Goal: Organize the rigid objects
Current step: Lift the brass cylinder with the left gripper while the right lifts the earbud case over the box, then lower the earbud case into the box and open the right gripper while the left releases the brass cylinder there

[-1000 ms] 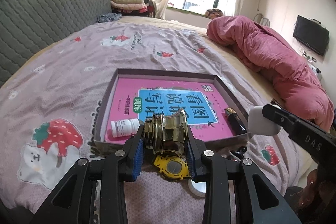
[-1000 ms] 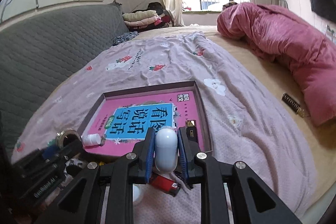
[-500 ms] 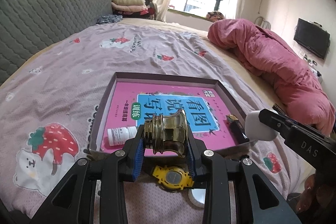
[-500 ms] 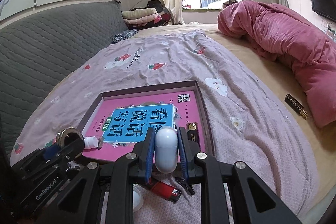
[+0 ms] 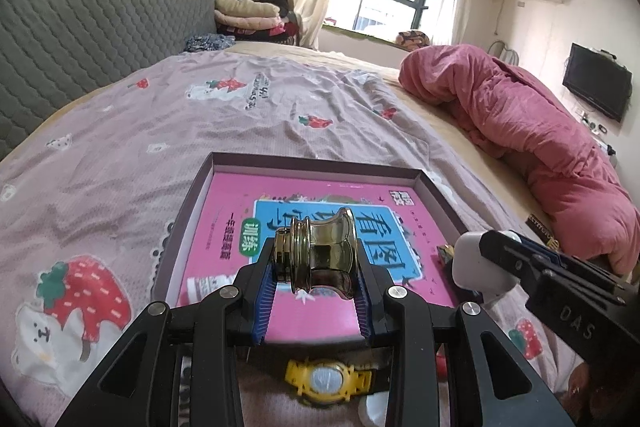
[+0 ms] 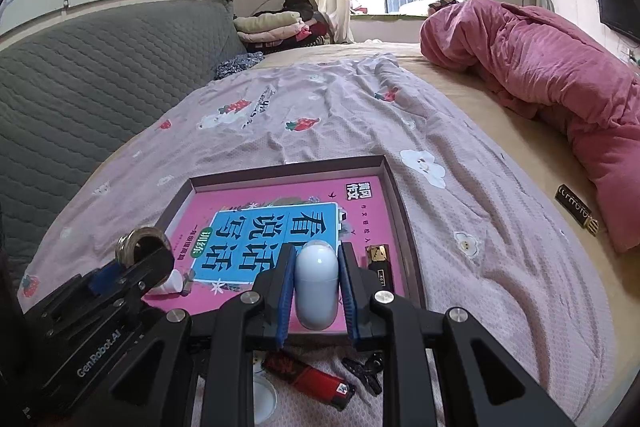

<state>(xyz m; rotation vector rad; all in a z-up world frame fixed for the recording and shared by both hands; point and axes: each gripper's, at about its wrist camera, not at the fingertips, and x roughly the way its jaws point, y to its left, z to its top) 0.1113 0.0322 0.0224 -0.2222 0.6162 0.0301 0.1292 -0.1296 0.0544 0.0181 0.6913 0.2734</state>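
Left gripper (image 5: 316,267): jaws clamped on brass knob (image 5: 320,259), carried over near edge of tray (image 5: 312,163). Right gripper (image 6: 316,283): jaws clamped on white capsule case (image 6: 316,285), likewise over tray. Both likely bound for tray; watch (image 5: 326,381) and lighter (image 6: 312,379) wait on bed (image 6: 460,227).

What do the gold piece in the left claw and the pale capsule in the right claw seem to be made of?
The gold piece looks like polished metal, perhaps brass or plated: it mirrors the room and has crisp turned ridges. The pale capsule looks like smooth plastic with a satin-gloss finish: even bluish-white colour, a soft highlight and a fine seam around its body. Neither can be confirmed by sight alone.
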